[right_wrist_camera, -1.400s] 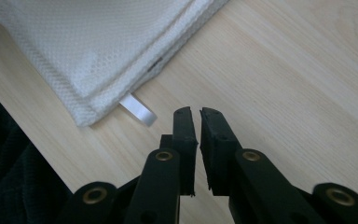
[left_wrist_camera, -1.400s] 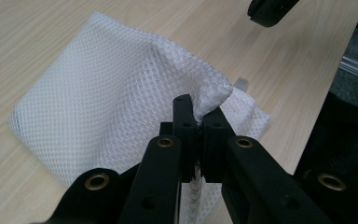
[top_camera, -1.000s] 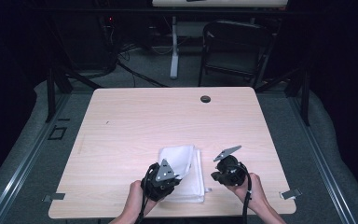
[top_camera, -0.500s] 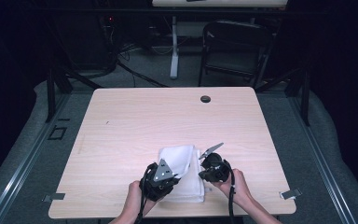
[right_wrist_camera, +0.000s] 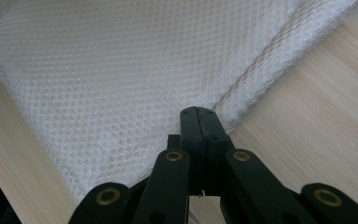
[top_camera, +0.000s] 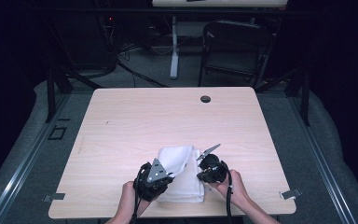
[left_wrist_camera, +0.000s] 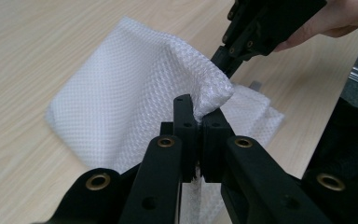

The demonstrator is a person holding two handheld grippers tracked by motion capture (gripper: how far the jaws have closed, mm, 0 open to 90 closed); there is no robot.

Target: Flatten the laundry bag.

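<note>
A white waffle-weave cloth (top_camera: 186, 184) lies folded near the front edge of the light wooden table (top_camera: 168, 116). My left gripper (top_camera: 168, 173) is shut on a raised fold of the cloth (left_wrist_camera: 135, 88), pinched between the jaw tips (left_wrist_camera: 199, 116). My right gripper (top_camera: 200, 175) is at the cloth's right side, its jaws shut with nothing between them. Its tips (right_wrist_camera: 199, 114) rest against the hemmed edge of the cloth (right_wrist_camera: 121, 70). In the left gripper view the right gripper (left_wrist_camera: 223, 63) touches the lifted fold from the far side.
A black round grommet (top_camera: 205, 99) sits near the table's far edge. Metal clips (top_camera: 291, 193) stick out at the front corners. A dark chair (top_camera: 233, 46) and a white stand leg (top_camera: 174, 51) are beyond the table.
My right gripper has moved left and down to the cloth's right edge, jaws shut throughout. The left gripper has kept its hold on the fold in place.
</note>
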